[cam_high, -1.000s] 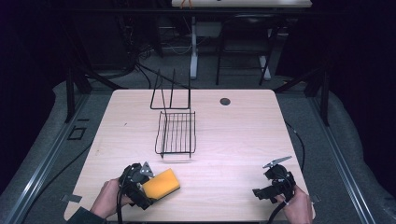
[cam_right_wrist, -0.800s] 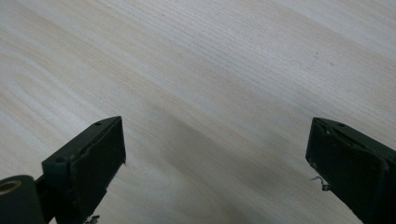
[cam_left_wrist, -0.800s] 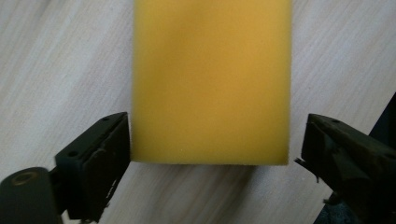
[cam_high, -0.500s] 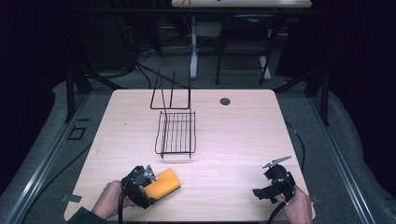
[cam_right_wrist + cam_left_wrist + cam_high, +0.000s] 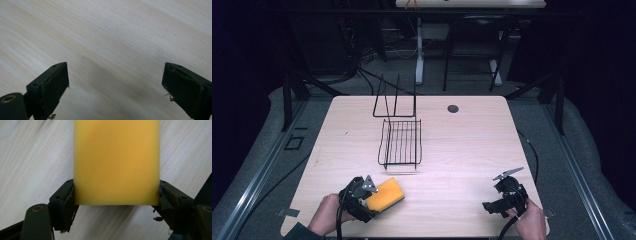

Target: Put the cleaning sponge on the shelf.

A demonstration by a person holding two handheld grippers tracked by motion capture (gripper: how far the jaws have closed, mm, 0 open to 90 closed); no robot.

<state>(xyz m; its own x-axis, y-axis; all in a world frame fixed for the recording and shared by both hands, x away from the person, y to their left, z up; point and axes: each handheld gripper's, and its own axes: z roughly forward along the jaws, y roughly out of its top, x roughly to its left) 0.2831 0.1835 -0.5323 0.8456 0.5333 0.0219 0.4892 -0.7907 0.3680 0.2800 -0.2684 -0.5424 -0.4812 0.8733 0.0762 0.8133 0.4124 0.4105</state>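
A yellow sponge (image 5: 384,194) lies on the wooden table (image 5: 472,150) near its front left. My left gripper (image 5: 370,199) is at the sponge's near end. In the left gripper view both pads press the sides of the sponge (image 5: 116,162), one on each side. Its jaws have just been closing, with the sponge between them. My right gripper (image 5: 491,206) sits at the front right of the table. In the right gripper view its jaws (image 5: 115,82) stand wide apart over bare wood, with nothing between them.
A black wire rack (image 5: 401,142) stands in the middle of the table, its upright posts at the far end. A small dark round disc (image 5: 453,108) lies near the back edge. Bare wood stretches between the two grippers.
The left gripper's jaws have come in from wide apart onto the sides of the sponge. Both hands have stayed where they were.
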